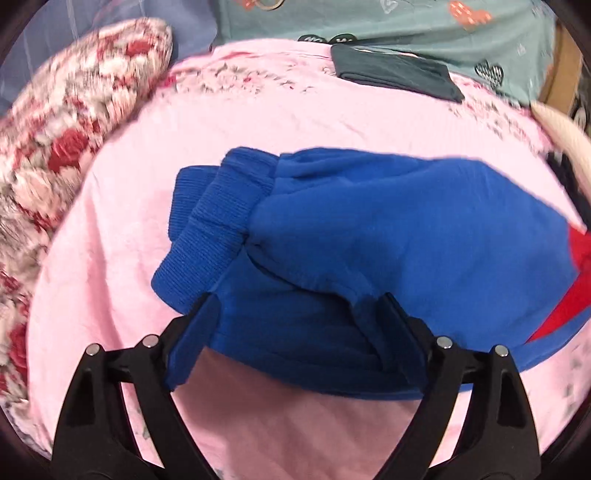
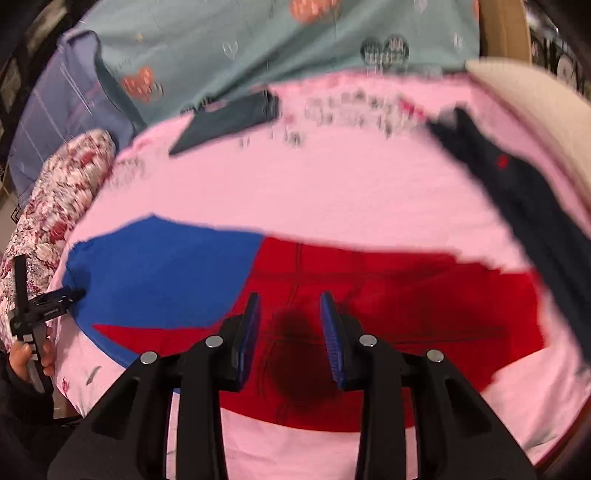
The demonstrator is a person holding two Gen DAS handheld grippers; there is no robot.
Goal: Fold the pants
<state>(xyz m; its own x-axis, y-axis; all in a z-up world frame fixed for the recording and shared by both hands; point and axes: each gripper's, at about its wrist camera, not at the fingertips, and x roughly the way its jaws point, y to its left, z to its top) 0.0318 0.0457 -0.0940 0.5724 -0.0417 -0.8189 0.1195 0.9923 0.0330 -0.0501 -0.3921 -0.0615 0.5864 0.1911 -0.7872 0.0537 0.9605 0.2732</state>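
Blue and red pants lie on a pink bedsheet. In the left wrist view the ribbed blue cuffs are folded over the blue leg. My left gripper is open, its jaws wide apart around the near edge of the blue fabric. In the right wrist view the blue part lies left and the red part right. My right gripper is open just above the red part, holding nothing. The left gripper also shows at the blue part's left edge.
A red floral pillow lies at the left. A folded dark garment sits at the sheet's far edge; it also shows in the right wrist view. A dark garment and a cream cushion lie right. A teal heart-print cover lies behind.
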